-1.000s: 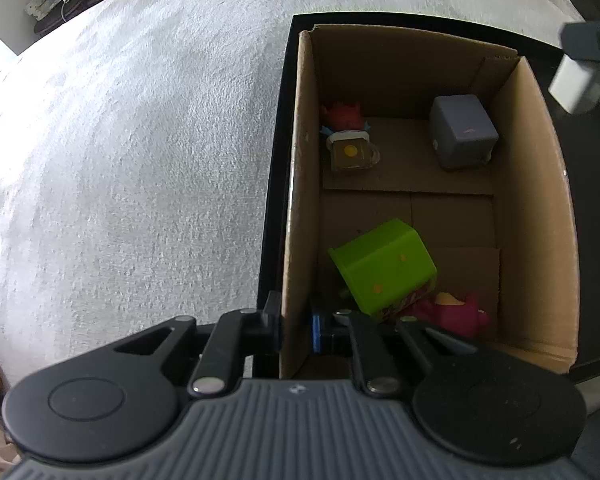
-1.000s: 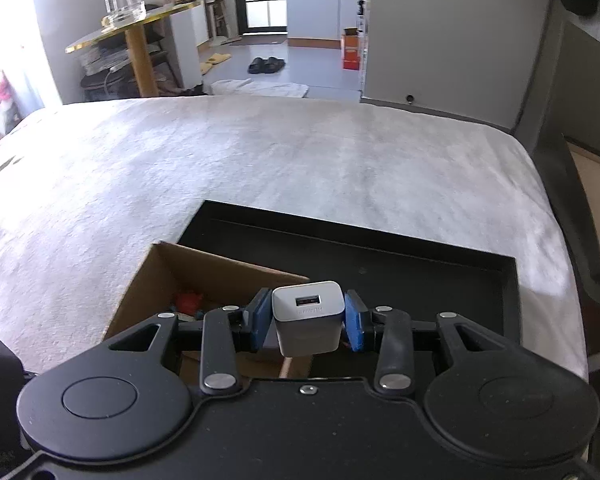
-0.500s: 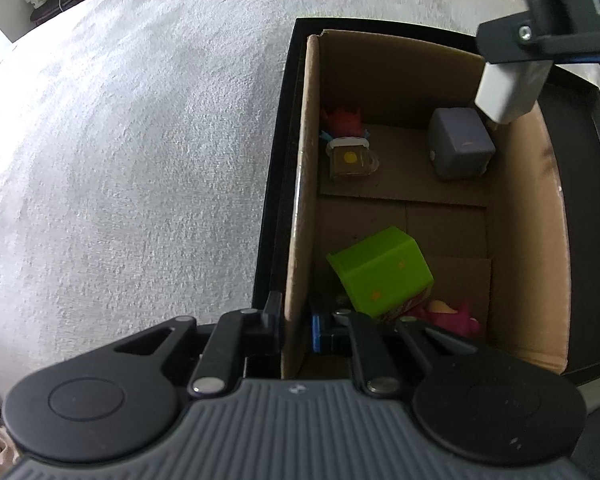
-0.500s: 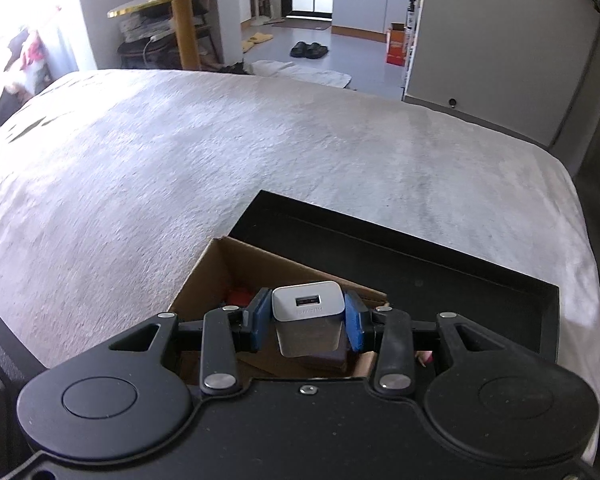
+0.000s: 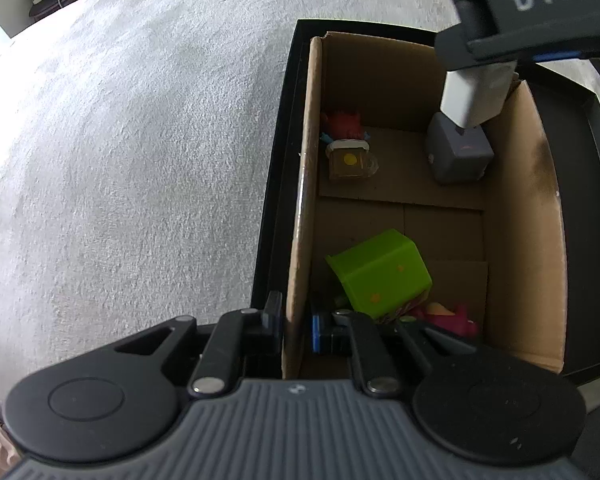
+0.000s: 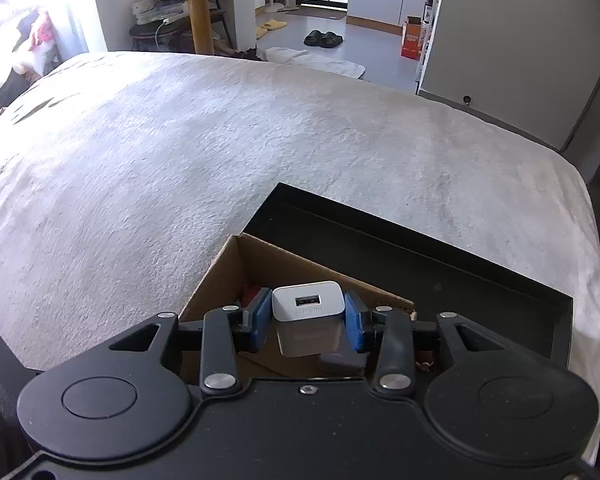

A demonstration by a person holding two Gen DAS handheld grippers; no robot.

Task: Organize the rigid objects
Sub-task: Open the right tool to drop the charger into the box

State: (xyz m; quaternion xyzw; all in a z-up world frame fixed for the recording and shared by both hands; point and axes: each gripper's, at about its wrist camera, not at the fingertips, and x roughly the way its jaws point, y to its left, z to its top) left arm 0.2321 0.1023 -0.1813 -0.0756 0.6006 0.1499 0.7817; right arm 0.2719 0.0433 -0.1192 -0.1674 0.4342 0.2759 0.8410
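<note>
The left gripper (image 5: 296, 320) is pinching the near left wall of the cardboard box (image 5: 516, 216), its fingers (image 5: 274, 312) pressed on either side of the wall. Just beyond, at 1 o'clock, a green block (image 5: 380, 276) is lying tilted inside the box beside a pink toy (image 5: 456, 318). Farther in, a grey cube (image 5: 458, 152) is sitting at 2 o'clock. The right gripper (image 6: 306, 316) is clamping the white charger (image 6: 308, 316) above the box's far right corner, over that cube. The box is sitting in a black tray (image 6: 480, 276) on the bed (image 6: 180, 152).
</note>
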